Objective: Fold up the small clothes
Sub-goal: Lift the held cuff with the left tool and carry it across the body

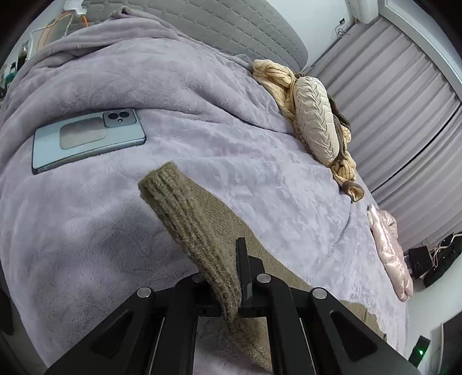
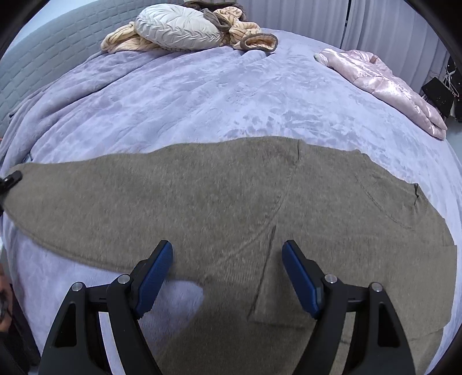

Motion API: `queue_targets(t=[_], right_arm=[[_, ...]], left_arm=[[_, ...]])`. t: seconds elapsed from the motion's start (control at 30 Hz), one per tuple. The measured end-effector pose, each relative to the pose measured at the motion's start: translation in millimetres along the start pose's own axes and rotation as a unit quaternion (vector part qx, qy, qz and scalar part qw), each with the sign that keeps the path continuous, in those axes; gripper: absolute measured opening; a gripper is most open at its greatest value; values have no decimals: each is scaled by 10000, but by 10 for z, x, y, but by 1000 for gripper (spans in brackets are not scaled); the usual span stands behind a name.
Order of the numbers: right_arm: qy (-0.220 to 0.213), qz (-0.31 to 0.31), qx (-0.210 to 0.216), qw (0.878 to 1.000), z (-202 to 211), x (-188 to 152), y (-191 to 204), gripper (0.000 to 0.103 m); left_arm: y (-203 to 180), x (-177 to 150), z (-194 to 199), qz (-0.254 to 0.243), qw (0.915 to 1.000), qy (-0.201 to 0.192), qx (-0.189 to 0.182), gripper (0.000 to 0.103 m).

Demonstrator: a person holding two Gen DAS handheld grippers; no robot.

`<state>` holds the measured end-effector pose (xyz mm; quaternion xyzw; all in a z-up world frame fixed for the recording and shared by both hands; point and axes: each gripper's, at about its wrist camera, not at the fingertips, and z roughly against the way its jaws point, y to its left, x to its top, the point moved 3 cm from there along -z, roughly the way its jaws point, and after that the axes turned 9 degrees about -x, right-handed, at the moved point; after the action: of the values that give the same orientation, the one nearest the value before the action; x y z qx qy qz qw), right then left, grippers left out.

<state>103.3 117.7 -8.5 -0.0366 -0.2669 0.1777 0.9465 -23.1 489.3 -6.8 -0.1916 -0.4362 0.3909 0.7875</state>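
Left wrist view. We see the left gripper (image 1: 241, 277) with its two black fingers pressed together on the ribbed cuff (image 1: 184, 219) of a brown knitted sweater (image 1: 219, 213). The cuff stands up out of the grip and leans toward the far left, lifted off the lilac blanket (image 1: 202, 138) that covers the bed. The rest of the sleeve runs under the gripper toward the near right. To the far left a phone (image 1: 86, 138) lies face down on the blanket, well apart from the cuff. At the far right edge of the bed a round cream cushion (image 1: 316, 115) rests on a crumpled peach striped garment (image 1: 277, 78). Nearer along that edge lies a shiny pink jacket (image 1: 389, 251). A grey quilted headboard (image 1: 236, 26) rises behind the bed.

Right wrist view. We see the right gripper (image 2: 228, 253) with its blue pads (image 2: 156, 277) spread wide, holding nothing, over the sweater (image 2: 231, 196). The sweater lies flat across the near half of the blanket (image 2: 202, 95), one sleeve stretching to the left edge of the picture. The cushion (image 2: 179, 28) and the striped garment (image 2: 127, 40) sit at the far side, and the pink jacket (image 2: 384, 83) at the far right.
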Motion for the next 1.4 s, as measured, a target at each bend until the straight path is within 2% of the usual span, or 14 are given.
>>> queue_targets(t=[0.17,0.23,0.3,0.37,0.4,0.63,0.77,1.03,1.2,1.4], right_arm=[[329,116,-449,9984,-308,125,222,81],[298,248,-198,9991,-280,133,437,81],[257,445,369,9980,-183,121,659,81],[302,409,901,9946,-104,93,719,81],[337,302,991,9940,-80,82,685,81],[214,-279,463,9983,70,11,-69,81],[267,-617,397,9969,92,-29,-484,81],[144,-700,117,9974,208,-257,-1097,81],[244,-930,-177,9952,191,-517,-1635,81],[302,-1331,-111,9906,160,-768,-2127,81]], left_arm=[[-244,-38,52,-452,9986,144,220,6],[-380,-88,55,-649,9971,263,305,6],[-522,-149,51,-817,9954,365,346,6],[-727,-242,39,-1064,9925,508,333,6],[-844,-303,19,-1209,9902,599,354,6],[-1500,-728,-203,-1608,9803,1127,205,6],[-1876,-989,-306,-1914,9723,1333,131,6],[-2464,-1439,-412,-2366,9569,1683,22,6],[-2769,-1697,-453,-2641,9465,1852,58,6],[-3218,-1995,-462,-2986,9358,1874,59,6]])
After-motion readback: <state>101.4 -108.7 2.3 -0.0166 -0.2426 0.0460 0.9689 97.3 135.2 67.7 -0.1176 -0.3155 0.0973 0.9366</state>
